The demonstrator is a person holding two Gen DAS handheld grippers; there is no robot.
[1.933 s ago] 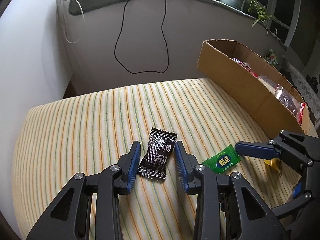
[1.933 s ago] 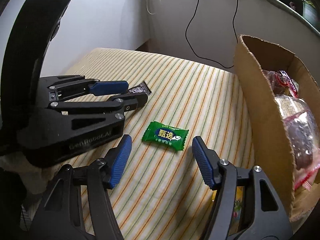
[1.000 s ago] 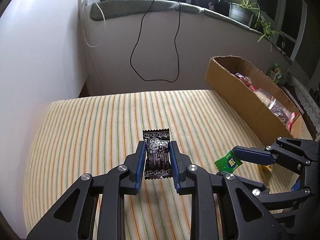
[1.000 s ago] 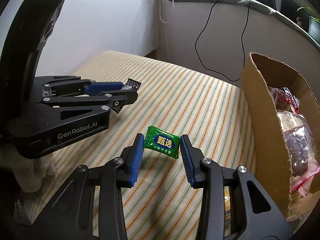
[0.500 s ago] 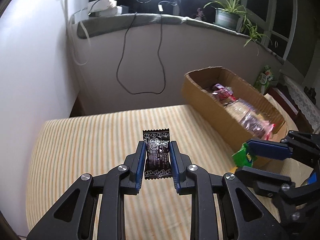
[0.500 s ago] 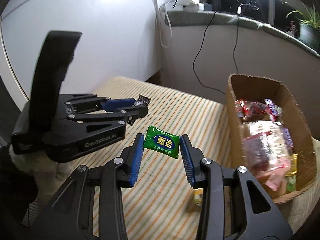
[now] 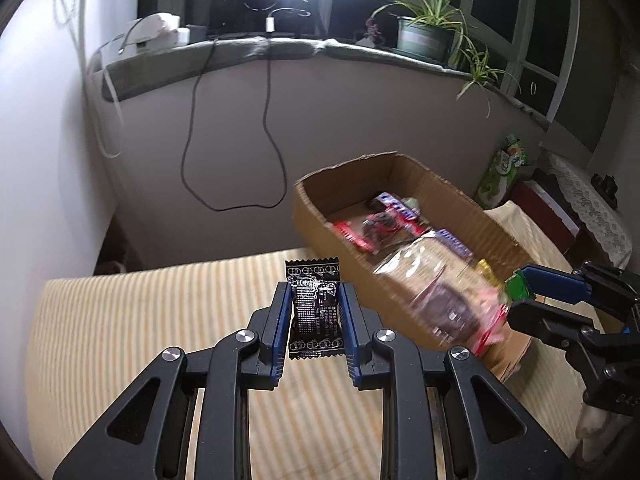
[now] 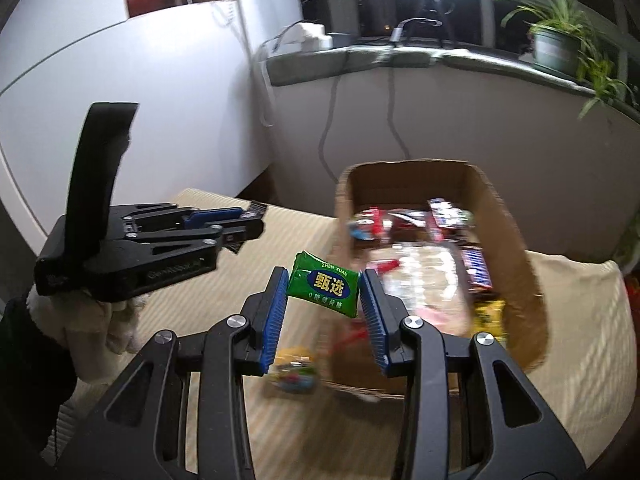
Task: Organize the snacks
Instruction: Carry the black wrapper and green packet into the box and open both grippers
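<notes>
My left gripper [image 7: 314, 302] is shut on a black snack packet [image 7: 314, 308] and holds it in the air above the striped surface [image 7: 140, 320], left of the cardboard box [image 7: 320, 216]. My right gripper [image 8: 324, 294] is shut on a green snack packet [image 8: 326, 288] and holds it in the air near the box's front left corner [image 8: 344, 208]. The box holds several snack packets [image 8: 424, 264]. In the left wrist view the right gripper [image 7: 524, 286] shows at the right with the green packet [image 7: 518, 285]. In the right wrist view the left gripper [image 8: 244, 220] shows at the left.
A small yellow packet [image 8: 294, 370] lies on the striped surface below my right gripper, in front of the box. A black cable [image 7: 268, 128] hangs down the wall behind. Potted plants [image 7: 424, 36] stand on the sill. A green bag [image 7: 502, 172] stands beyond the box.
Both grippers closed on their packets and lifted them off the striped surface. They have since risen higher and moved toward the box, whose inside shows more fully now.
</notes>
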